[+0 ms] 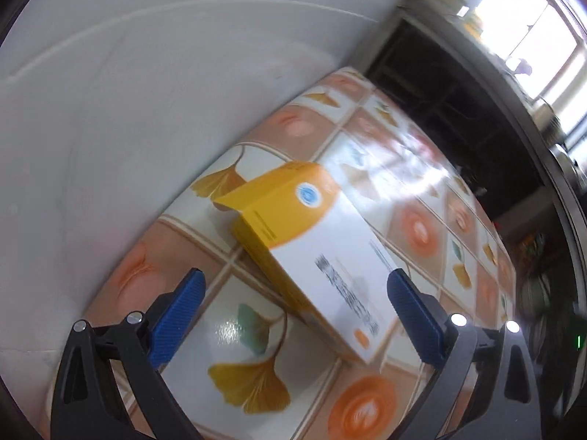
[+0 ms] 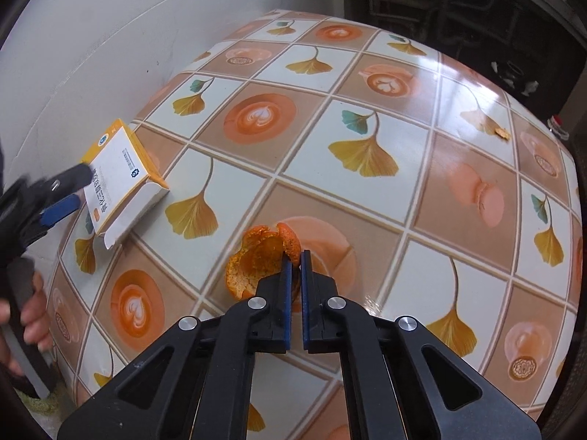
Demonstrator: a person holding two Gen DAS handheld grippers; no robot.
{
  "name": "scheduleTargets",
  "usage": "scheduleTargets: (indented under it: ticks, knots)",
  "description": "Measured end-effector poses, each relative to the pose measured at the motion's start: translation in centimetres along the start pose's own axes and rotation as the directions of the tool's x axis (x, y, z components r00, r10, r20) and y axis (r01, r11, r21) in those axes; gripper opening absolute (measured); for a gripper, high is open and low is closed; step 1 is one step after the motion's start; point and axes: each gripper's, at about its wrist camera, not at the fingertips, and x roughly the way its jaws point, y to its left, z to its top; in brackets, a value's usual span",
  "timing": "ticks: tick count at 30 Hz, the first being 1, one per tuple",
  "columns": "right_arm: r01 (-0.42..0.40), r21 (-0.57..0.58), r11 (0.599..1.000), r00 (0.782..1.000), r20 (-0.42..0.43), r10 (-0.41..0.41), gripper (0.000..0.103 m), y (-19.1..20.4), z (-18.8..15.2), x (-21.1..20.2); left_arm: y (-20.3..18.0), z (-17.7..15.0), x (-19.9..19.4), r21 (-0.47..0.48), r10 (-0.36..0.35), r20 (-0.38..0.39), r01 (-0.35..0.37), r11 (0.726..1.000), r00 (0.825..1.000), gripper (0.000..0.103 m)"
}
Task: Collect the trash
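In the left wrist view the left gripper point(image 1: 295, 299) stood spread wide around the near end of a yellow-and-white box point(image 1: 312, 245) lying on the patterned surface point(image 1: 422, 227) by the wall point(image 1: 146, 73); in the right wrist view the right gripper point(image 2: 296, 262) was pinched narrow on an orange peel point(image 2: 256, 256) resting on the surface, well apart from the box point(image 2: 121, 179).

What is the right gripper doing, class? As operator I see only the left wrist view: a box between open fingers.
Observer: The right gripper is shut on a peel.
Operator: Any other trash?
Observer: A small scrap lies near the right edge of the table.
Operator: Where is the box from the peel?
Observer: The box lies left of the peel, apart from it, by the wall.
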Motion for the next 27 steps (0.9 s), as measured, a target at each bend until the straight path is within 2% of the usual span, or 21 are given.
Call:
scheduleTargets:
  ticks: [6,10,13,17,20,22,25,26,27]
  knots:
    - [-0.025,0.027,0.999,0.999,0.022,0.024,0.003,-2.0,-1.8,-1.2,-2.4,1.3,2.3,0.073,0.136,0.025,-0.138,0.988,0.99,0.097]
    - [-0.041,0.057,0.998,0.999,0.034,0.04,0.003,-3.2,-2.8,-1.8,-4.4,1.5,3.2,0.138,0.155,0.048,-0.16,0.977,0.987,0.098]
    - [-0.036,0.067,0.997,0.999,0.043,0.033,0.003,-3.7,-3.8,-2.4,-6.3,1.0,3.4,0.235,0.144,0.057,-0.153,0.96,0.988,0.098]
    - [-0.031,0.082,0.996,0.998,0.05,0.027,0.003,-4.6,-5.2,-3.2,-9.4,-0.8,3.5,0.394,0.1,0.065,-0.118,0.912,0.993,0.098]
    - [-0.025,0.099,0.995,0.998,0.052,0.02,0.003,-5.5,-6.6,-4.1,-11.9,-2.9,3.4,0.514,0.037,0.041,-0.053,0.856,0.998,0.098]
    - [-0.018,0.111,0.994,0.999,0.053,0.012,0.003,-6.0,-7.8,-4.7,-13.7,-4.6,3.1,0.591,-0.006,0.022,-0.009,0.807,1.0,0.098]
    - [-0.007,0.133,0.991,0.998,0.055,0.0,0.003,-6.7,-9.6,-5.7,-16.1,-8.0,2.1,0.719,-0.054,0.006,0.034,0.694,0.999,0.098]
    - [-0.006,0.143,0.99,0.998,0.056,-0.002,0.003,-7.0,-10.4,-6.1,-16.6,-8.9,1.9,0.742,-0.061,-0.008,0.047,0.669,0.998,0.098]
    - [-0.008,0.153,0.988,0.998,0.057,-0.001,0.003,-7.3,-11.2,-6.4,-17.1,-10.2,1.9,0.769,-0.06,-0.05,0.076,0.634,0.997,0.098]
